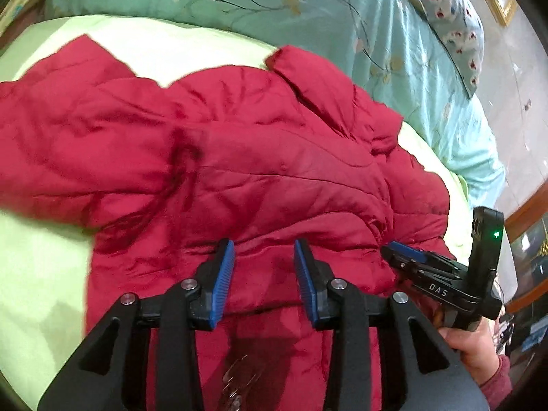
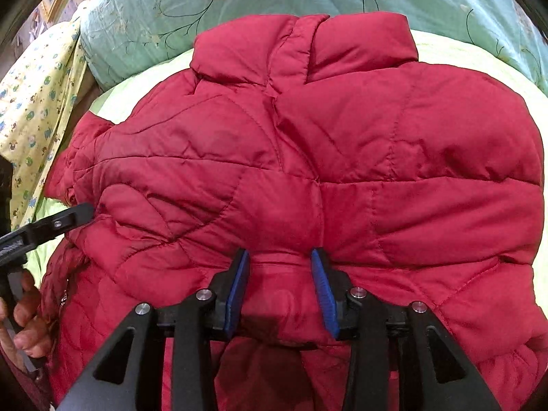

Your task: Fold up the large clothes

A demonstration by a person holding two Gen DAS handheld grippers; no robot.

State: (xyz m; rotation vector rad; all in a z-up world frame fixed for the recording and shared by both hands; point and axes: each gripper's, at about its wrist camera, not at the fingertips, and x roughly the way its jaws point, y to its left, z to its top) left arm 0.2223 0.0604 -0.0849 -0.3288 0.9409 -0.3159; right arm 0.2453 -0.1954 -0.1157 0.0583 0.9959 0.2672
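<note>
A red quilted puffer jacket (image 1: 239, 157) lies spread on a pale green bed sheet (image 1: 37, 267). Its collar (image 2: 304, 44) points to the far side in the right wrist view, where the jacket (image 2: 308, 171) fills the frame. My left gripper (image 1: 264, 250) is open, its blue pads just above the jacket's near part. My right gripper (image 2: 280, 257) is open with a puffed fold of the jacket bulging between its pads; it also shows in the left wrist view (image 1: 404, 257) at the jacket's right edge. The left gripper's finger (image 2: 68, 217) touches the jacket's left edge.
A mint floral quilt (image 1: 274, 3) lies piled behind the jacket. A white flowered pillow (image 1: 452, 17) sits at the far right. A yellow patterned cloth (image 2: 37, 102) hangs at the left. A wooden cabinet (image 1: 527, 233) stands beside the bed on the right.
</note>
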